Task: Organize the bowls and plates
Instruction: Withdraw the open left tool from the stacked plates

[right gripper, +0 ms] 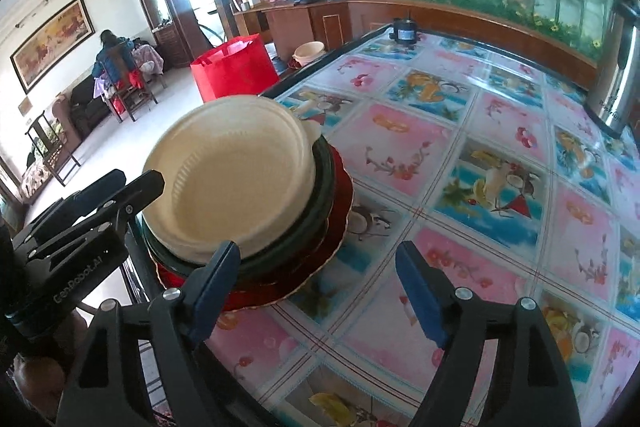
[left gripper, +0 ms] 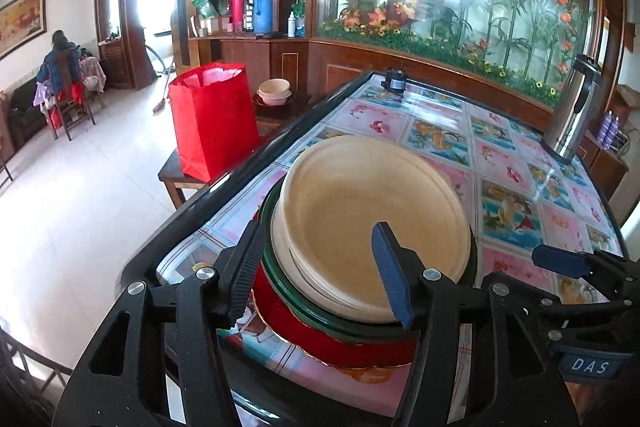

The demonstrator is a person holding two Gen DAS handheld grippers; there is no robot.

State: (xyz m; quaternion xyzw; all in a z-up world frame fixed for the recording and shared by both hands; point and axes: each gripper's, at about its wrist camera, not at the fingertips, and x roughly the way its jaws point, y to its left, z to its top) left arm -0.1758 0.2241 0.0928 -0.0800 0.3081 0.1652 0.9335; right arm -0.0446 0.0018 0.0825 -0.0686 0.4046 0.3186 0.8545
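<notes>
A stack of dishes (left gripper: pixel 360 227) is shown near the table's (left gripper: pixel 500 155) 9 o'clock edge in the left wrist view. At the top lies a cream plate (left gripper: pixel 372 211), nested in a second cream dish whose rim (left gripper: pixel 280 247) shows at 8 o'clock. Beneath these a dark green dish (left gripper: pixel 320 315) is seen, then a red dish (left gripper: pixel 304 339), and at the bottom a gold-edged rim that is barely visible.

The left gripper (left gripper: pixel 320 267) is held half open astride the near rim of the stack: its black ribbed finger (left gripper: pixel 244 267) stands outside the rim at 8 o'clock, its blue-padded finger (left gripper: pixel 390 267) over the plate's inside at 5 o'clock. Neither pad is seen pressing on a dish. The right gripper (left gripper: pixel 560 261) enters at 3 o'clock.

In the right wrist view the stack (right gripper: pixel 248 187) lies at 10 o'clock. The right gripper (right gripper: pixel 320 279) is spread wide, with nothing clamped; one blue pad (right gripper: pixel 216 287) lies just beside the stack's near rim, and whether it touches cannot be told; the other (right gripper: pixel 420 291) stands over bare tablecloth. The left gripper (right gripper: pixel 80 219) is seen at 9 o'clock.

A steel flask (left gripper: pixel 568 115) stands at the table's 2 o'clock edge, a small black device (left gripper: pixel 394 79) at 12 o'clock. Off the table, a red bag (left gripper: pixel 212 119) rests on a stool, and further bowls (left gripper: pixel 274 93) sit beside it.
</notes>
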